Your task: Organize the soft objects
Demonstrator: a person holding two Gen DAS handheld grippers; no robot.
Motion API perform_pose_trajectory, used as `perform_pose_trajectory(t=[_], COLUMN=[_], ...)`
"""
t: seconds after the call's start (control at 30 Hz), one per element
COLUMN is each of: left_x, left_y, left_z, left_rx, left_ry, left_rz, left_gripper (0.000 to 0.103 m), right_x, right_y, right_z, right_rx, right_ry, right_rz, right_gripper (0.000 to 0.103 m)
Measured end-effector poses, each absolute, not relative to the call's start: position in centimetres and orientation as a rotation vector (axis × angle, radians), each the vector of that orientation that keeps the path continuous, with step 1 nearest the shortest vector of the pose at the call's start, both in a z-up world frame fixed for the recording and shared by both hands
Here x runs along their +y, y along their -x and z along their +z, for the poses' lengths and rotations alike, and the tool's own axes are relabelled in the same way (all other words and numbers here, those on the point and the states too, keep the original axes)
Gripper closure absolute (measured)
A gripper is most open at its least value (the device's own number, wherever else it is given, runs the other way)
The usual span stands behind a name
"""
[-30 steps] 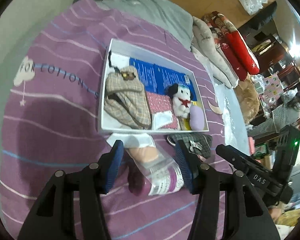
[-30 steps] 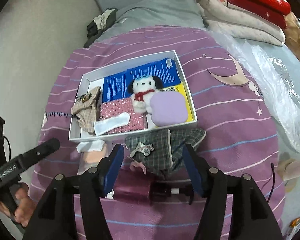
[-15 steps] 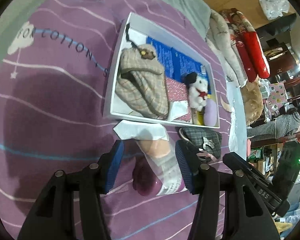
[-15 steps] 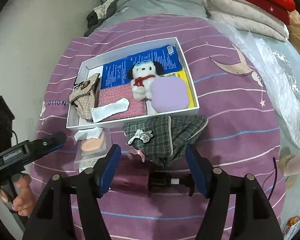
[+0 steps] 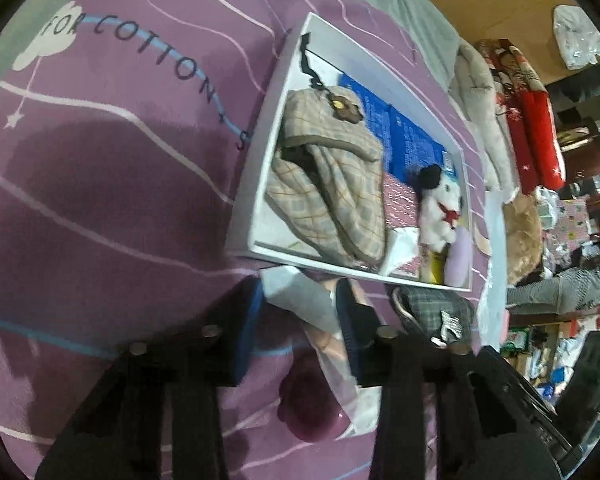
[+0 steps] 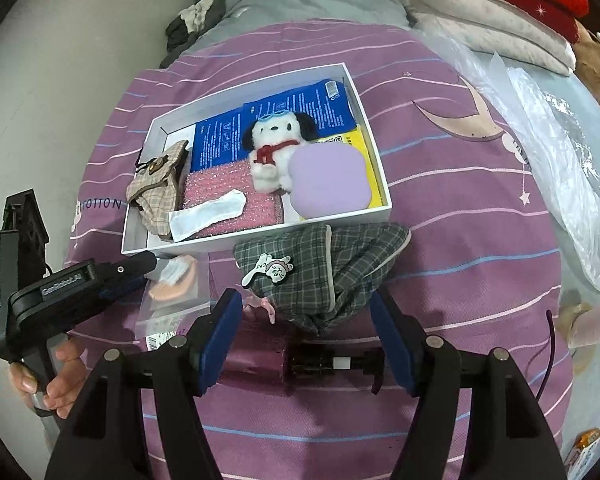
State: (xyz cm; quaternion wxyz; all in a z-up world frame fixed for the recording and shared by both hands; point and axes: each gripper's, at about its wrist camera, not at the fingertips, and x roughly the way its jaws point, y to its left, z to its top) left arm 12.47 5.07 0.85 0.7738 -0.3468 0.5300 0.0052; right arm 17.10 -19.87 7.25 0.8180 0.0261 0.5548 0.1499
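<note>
My left gripper (image 5: 300,316), fingers apart, straddles the clear plastic pouch (image 6: 172,292) just outside the white box's (image 6: 256,236) near wall, ready to grab it, while my right gripper (image 6: 306,340) hovers open near the grey plaid pouch (image 6: 328,264).

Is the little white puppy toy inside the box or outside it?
Inside. The puppy toy lies in the white box, on the blue packet beside the purple cushion, with the box walls all around it.

Dim, motion-blurred — heavy fisheye warp
</note>
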Motion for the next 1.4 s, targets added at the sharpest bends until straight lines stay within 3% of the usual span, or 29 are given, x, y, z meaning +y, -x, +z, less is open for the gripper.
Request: perform_pose_trajectory(t=[0.07, 0.3, 0.7, 1.4], left_x=[5.0, 4.8, 4.6, 2.5], left_y=[-12.5, -12.2, -11.2, -12.4], left_z=[0.8, 1.7, 4.9, 4.9], left_rx=[1.154, 1.145, 1.060, 1.042], left_ry=[0.739, 0.737, 0.732, 0.728], left_rz=[0.020, -0.013, -0.069, -0.143], left_gripper=[0.083, 0.091, 0.092, 0.092], right_x=[-19.8, -20.0, -20.2, -18.8], right_y=[-17.1, -17.1, -17.1, -18.3], right_z=[7.2, 7.2, 6.9, 3.3], right_rx=[1.183, 1.183, 1.200, 1.240], right_ry=[-0.056, -0.057, -0.063, 0.040], right_rz=[0.322, 0.319, 0.342, 0.291], right_gripper=[0.036, 0.036, 0.036, 0.035])
